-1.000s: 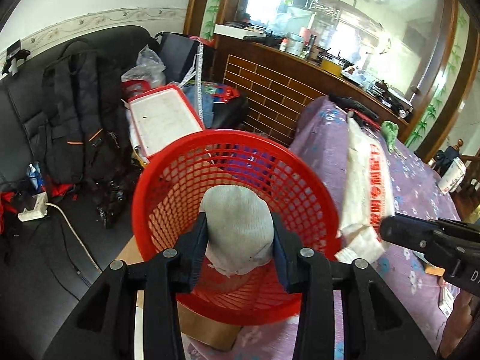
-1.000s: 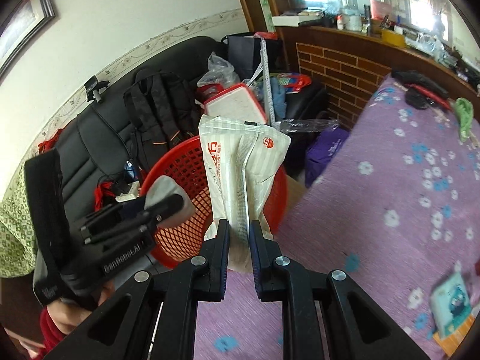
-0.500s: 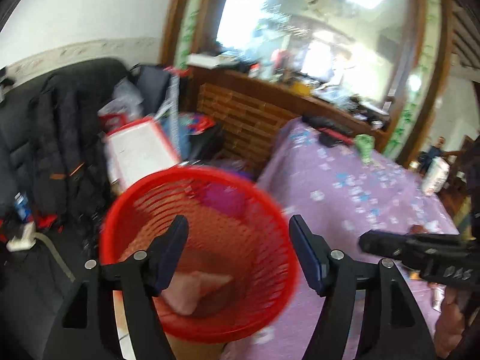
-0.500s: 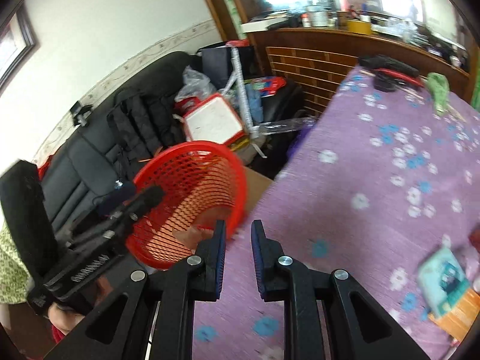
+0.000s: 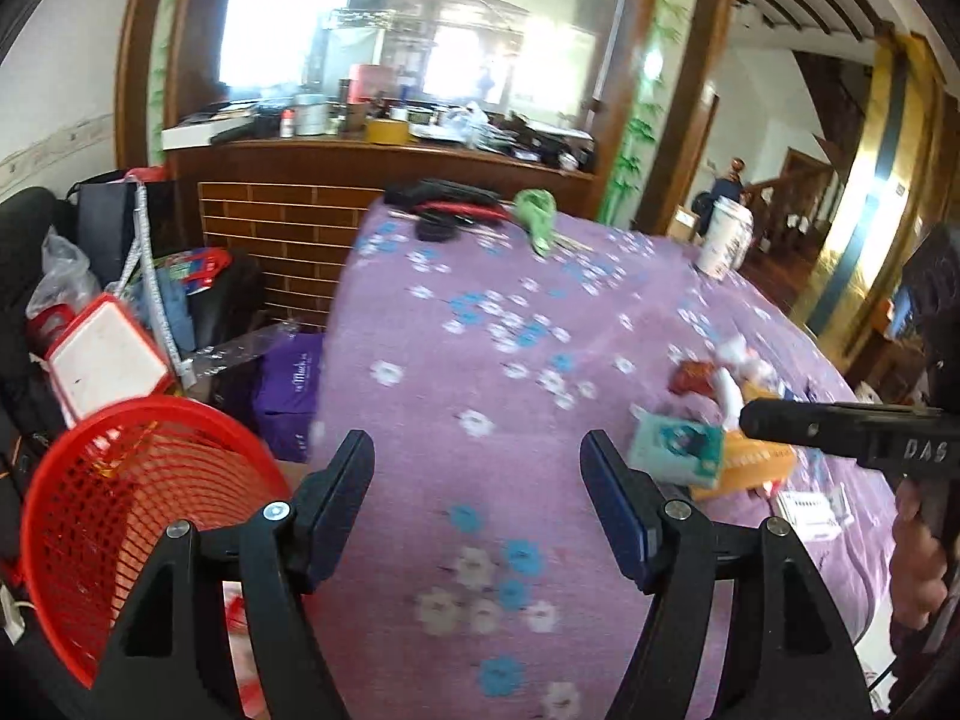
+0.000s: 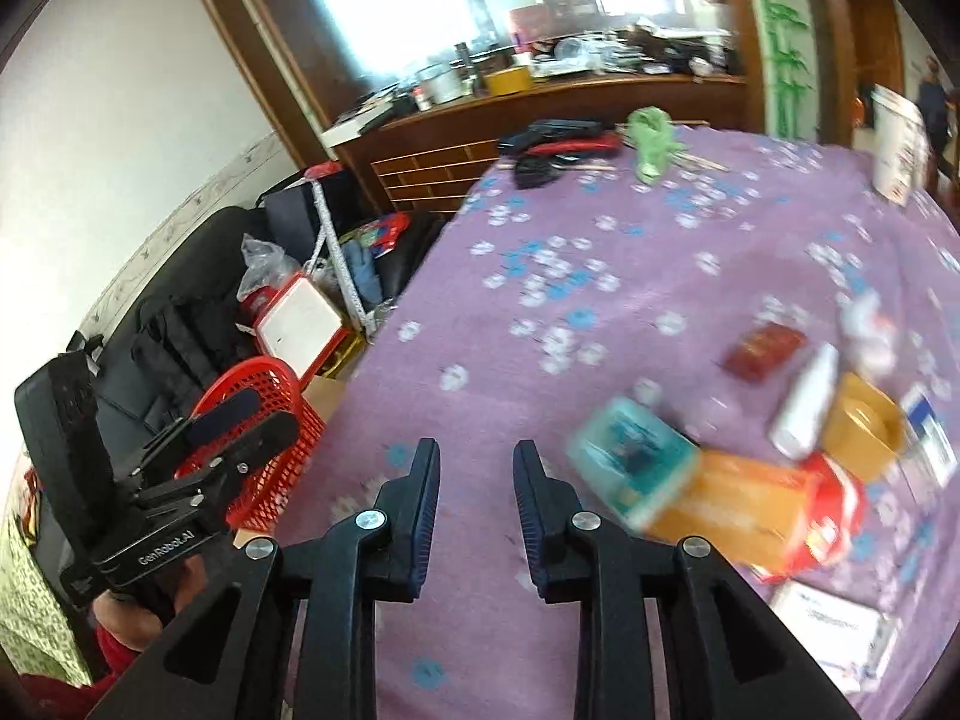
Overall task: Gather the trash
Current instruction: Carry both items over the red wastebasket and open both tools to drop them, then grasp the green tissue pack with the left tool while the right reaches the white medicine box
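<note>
Over the worktop: both grippers hang above the purple flowered cloth (image 6: 540, 252), pointing down and across it, with nothing in either one.
Trash pile: by the right edge of the worktop lie a teal packet (image 6: 636, 459), an orange box (image 6: 729, 507) touching it, a white bottle (image 6: 804, 402), a yellow tub (image 6: 864, 435) and a dark red pack (image 6: 762, 351); much of it is blurred.
Basket: the red basket (image 5: 114, 516) stands off the left edge of the worktop, lower than the cloth; its contents cannot be made out here.
Key relation: the teal packet lies ahead and to the right of the right gripper (image 6: 477, 474), near it, and its long axis runs slantwise towards the orange box. From the left gripper (image 5: 477, 480) the same pile is farther right, beyond the other tool's body.
Nearer hand: the right one, as I judge it; the left sits closer to the basket.
Right fingers: a narrow gap that is widening, nothing between them, bare cloth below.
Left fingers: spread wide, released, only cloth showing in the gap.
Next move, as a guess: the right gripper needs to swing right and spread further, since the packet looks broader than the present gap.
Risk: the packet overlaps the orange box, so a grab may drag both.
</note>
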### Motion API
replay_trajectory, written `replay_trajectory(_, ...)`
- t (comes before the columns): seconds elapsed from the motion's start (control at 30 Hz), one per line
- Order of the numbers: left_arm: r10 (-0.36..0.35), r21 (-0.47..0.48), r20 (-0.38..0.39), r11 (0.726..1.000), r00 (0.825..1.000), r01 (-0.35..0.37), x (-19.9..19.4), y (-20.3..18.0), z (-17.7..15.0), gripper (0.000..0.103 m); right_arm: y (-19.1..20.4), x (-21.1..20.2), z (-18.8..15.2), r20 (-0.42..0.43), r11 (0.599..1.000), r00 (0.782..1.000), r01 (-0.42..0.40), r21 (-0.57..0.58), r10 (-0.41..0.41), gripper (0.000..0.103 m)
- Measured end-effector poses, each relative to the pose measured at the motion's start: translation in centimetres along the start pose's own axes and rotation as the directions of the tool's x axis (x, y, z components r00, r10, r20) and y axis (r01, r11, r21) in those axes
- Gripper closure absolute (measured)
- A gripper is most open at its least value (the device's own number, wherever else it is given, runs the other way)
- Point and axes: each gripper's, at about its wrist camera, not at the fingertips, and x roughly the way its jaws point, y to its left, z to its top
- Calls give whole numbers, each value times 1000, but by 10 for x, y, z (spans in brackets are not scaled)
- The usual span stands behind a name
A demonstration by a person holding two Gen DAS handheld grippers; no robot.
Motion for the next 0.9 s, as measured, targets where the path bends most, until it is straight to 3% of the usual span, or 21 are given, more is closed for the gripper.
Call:
replay_trajectory(0.13, -21, -19, -21, 1000, 1000, 21, 1, -34, -16, 33, -41, -31, -24, 1, 1000, 1000, 21, 15, -21, 76)
replay_trajectory(0.4, 47, -4, -80, 999, 996, -48, 9, -115, -25, 29, -144, -93, -63, 94, 997, 995, 34, 63, -40, 76)
replay_trajectory(0.57, 77, 1, -154, 997, 985, -78, 39, -152, -16, 28, -206, -103, -78, 103, 991, 995, -26, 134, 12, 76)
replay_trajectory(0.77, 77, -131, -210, 986, 975, -106, 71, -162, -1, 28, -249, -95, -80, 80, 985, 993, -95, 142, 84, 75)
replay_trajectory(0.9, 128, -218, -238, 959, 963, -181, 83, -156, 8, 28, -260, -84, -79, 51, 980, 989, -144, 137, 138, 74)
